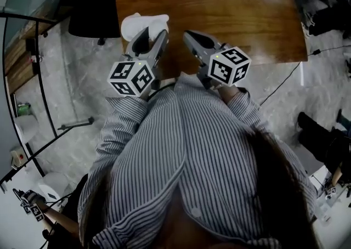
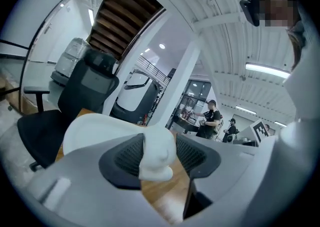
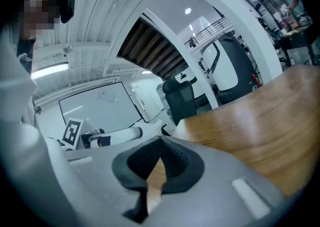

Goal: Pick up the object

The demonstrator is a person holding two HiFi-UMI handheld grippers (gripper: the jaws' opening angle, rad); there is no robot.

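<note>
The object is a white, smooth, moulded piece (image 1: 143, 24) held over the near left corner of the wooden table (image 1: 230, 6). My left gripper (image 1: 154, 37) is shut on it. In the left gripper view a narrow lobe of the white piece (image 2: 158, 152) is pinched between the dark ribbed pads, and its wider body spreads to the left beyond the jaws. My right gripper (image 1: 190, 37) hovers just to the right of the left one, over the table's near edge. It is shut with nothing in it, its pads (image 3: 172, 163) meeting at the tips.
A black office chair (image 1: 93, 12) stands off the table's left end. The person's striped shirt (image 1: 186, 154) fills the lower head view. Marble floor and a cable (image 1: 282, 80) lie to the right. Other people (image 2: 209, 119) stand far behind in the hall.
</note>
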